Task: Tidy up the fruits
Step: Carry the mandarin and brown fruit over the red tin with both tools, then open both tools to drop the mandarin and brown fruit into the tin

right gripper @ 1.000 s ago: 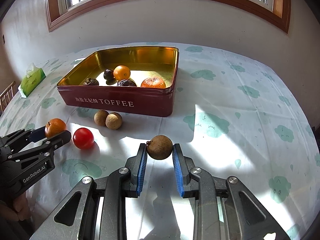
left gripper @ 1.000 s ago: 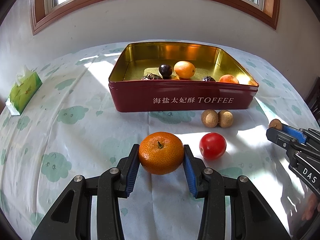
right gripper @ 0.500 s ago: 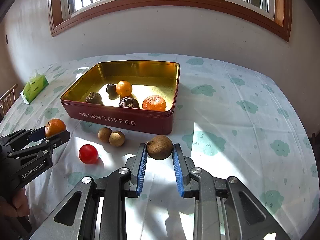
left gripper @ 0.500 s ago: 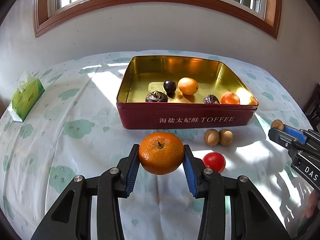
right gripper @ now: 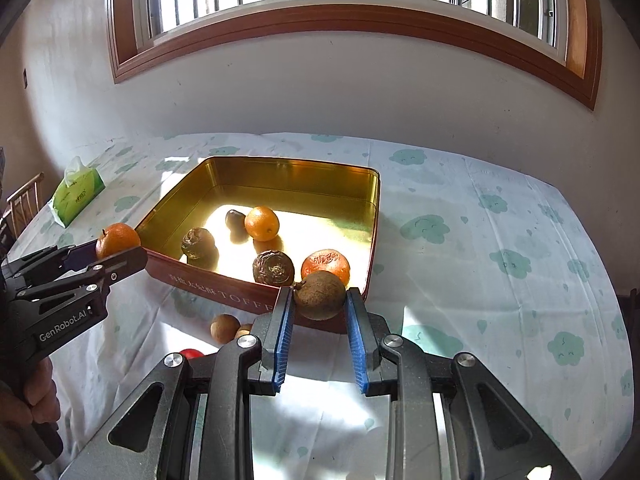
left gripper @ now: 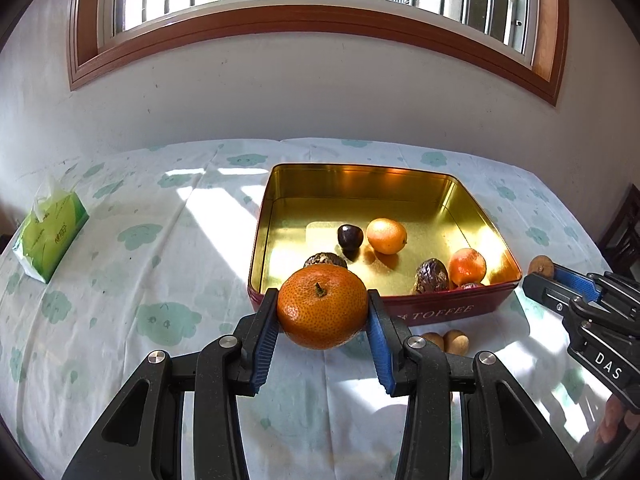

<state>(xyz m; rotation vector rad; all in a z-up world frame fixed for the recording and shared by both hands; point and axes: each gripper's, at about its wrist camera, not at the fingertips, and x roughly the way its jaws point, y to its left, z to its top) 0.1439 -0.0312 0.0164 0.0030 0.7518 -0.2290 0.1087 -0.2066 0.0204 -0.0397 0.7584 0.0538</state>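
My left gripper (left gripper: pixel 322 312) is shut on an orange mandarin (left gripper: pixel 322 306) and holds it in the air just before the near left wall of the red toffee tin (left gripper: pixel 440 312). My right gripper (right gripper: pixel 319 298) is shut on a brown round fruit (right gripper: pixel 320 294), held above the tin's near right corner (right gripper: pixel 370 264). The tin holds several fruits: a small orange (left gripper: pixel 386 235), a dark plum (left gripper: pixel 350 236), wrinkled dark fruits (left gripper: pixel 431 275) and a reddish orange (left gripper: pixel 467 266). Two small brown fruits (left gripper: pixel 446 341) and a red tomato (right gripper: pixel 191 353) lie on the cloth before the tin.
A green tissue pack (left gripper: pixel 50 236) lies at the table's far left. The table has a white cloth with green cloud prints (left gripper: pixel 160 320). A wall and window stand behind. A chair (right gripper: pixel 22 204) stands at the left.
Both grippers have risen and moved forward with their fruits, from near the cloth to the height of the tin's rim. The tomato and small brown fruits stayed on the cloth.
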